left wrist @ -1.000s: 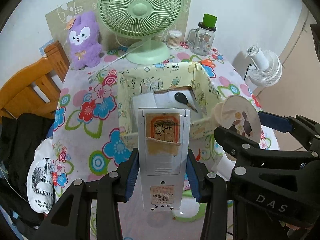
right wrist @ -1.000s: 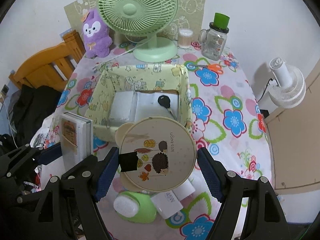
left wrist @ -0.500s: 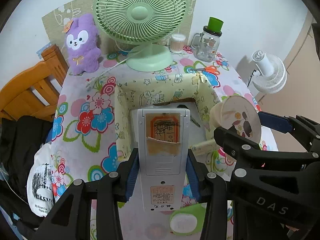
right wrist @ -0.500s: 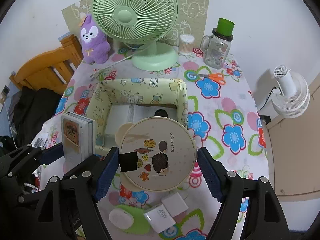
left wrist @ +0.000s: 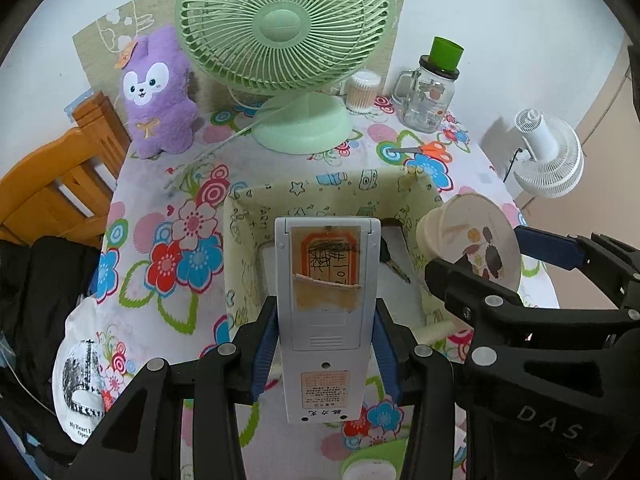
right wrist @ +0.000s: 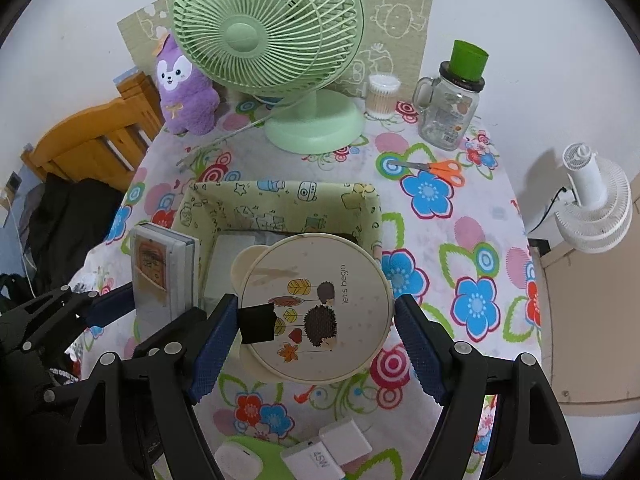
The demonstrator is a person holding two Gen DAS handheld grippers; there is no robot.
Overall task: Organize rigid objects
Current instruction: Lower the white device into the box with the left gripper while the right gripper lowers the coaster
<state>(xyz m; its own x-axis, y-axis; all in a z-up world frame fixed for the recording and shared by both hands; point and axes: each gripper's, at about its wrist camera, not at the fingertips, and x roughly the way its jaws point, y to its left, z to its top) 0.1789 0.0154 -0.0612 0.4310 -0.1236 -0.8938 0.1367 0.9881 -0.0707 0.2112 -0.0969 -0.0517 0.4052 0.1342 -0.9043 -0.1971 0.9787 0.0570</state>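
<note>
- Bottom centre of the left wrist view: the left gripper has its blue-padded fingers closed against both long sides of a grey-white remote-like device, held lengthwise with its back label and a torn orange sticker facing the camera.
- Bottom centre of the right wrist view: the right gripper is opened wide around a round cream case printed with hedgehogs and "let's begin"; both pads press the case's rim, so it is gripped.
- At the very bottom of the right wrist view, on the floral tablecloth, lie a green-and-white gadget and a white charger marked 45W just beside it.
- Mid frame, beyond both held items, sits an open yellow-green fabric box with cartoon print; the device's far end overlaps its near-left part, and the case overlaps its near-right part.
- Inside the box, in the left wrist view, a dark object shows partly beside the device.
- Upper right of the right wrist view: orange-handled scissors on the cloth.
- Upper frame: a green desk fan, a purple plush toy on its left, a cotton-swab tub and a glass jar with a green cap on its right.
</note>
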